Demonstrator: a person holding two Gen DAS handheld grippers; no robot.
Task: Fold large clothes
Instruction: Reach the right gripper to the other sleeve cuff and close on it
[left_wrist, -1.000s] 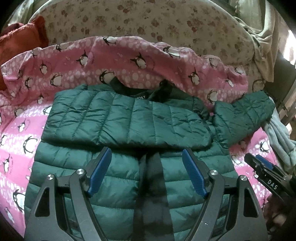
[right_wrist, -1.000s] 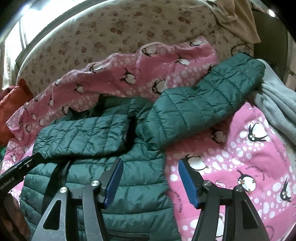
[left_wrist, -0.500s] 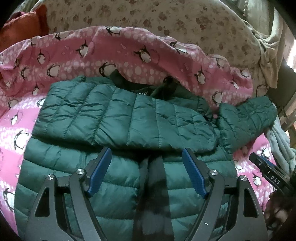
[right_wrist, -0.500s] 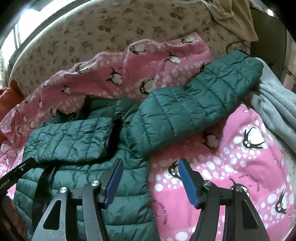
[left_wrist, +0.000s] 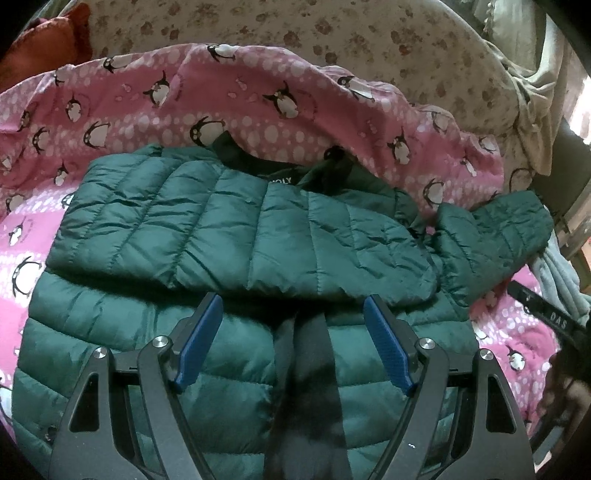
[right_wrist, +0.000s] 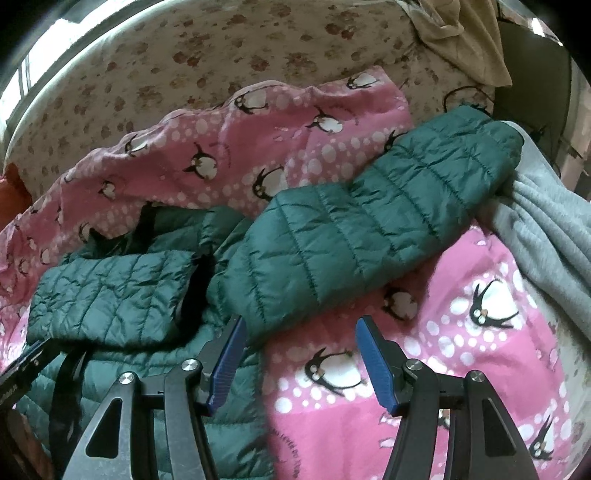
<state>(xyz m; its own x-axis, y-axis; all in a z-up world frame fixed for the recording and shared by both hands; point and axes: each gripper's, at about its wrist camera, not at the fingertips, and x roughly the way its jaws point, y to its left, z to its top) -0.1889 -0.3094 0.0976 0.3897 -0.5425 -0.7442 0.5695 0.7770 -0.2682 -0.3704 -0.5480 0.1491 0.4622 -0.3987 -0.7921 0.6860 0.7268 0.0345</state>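
Both cameras are drifting rightward since a second ago, so the jacket's outstretched sleeve (right_wrist: 376, 225) is now sitting straight ahead of the right gripper (right_wrist: 299, 363). Underneath, a pink penguin-print blanket (right_wrist: 454, 354) is covering the bed, with a floral sheet (right_wrist: 207, 48) rising behind it. Off to the right, a grey garment (right_wrist: 550, 232) is lying against the sleeve's cuff, and an orange cushion (left_wrist: 48, 40) is showing far left. The left gripper (left_wrist: 291, 345) is hovering with fingers apart over the green quilted jacket (left_wrist: 236, 236), straddling its dark zipper strip (left_wrist: 310, 369). The right gripper's fingers are also standing apart, empty, just before the sleeve's near edge.
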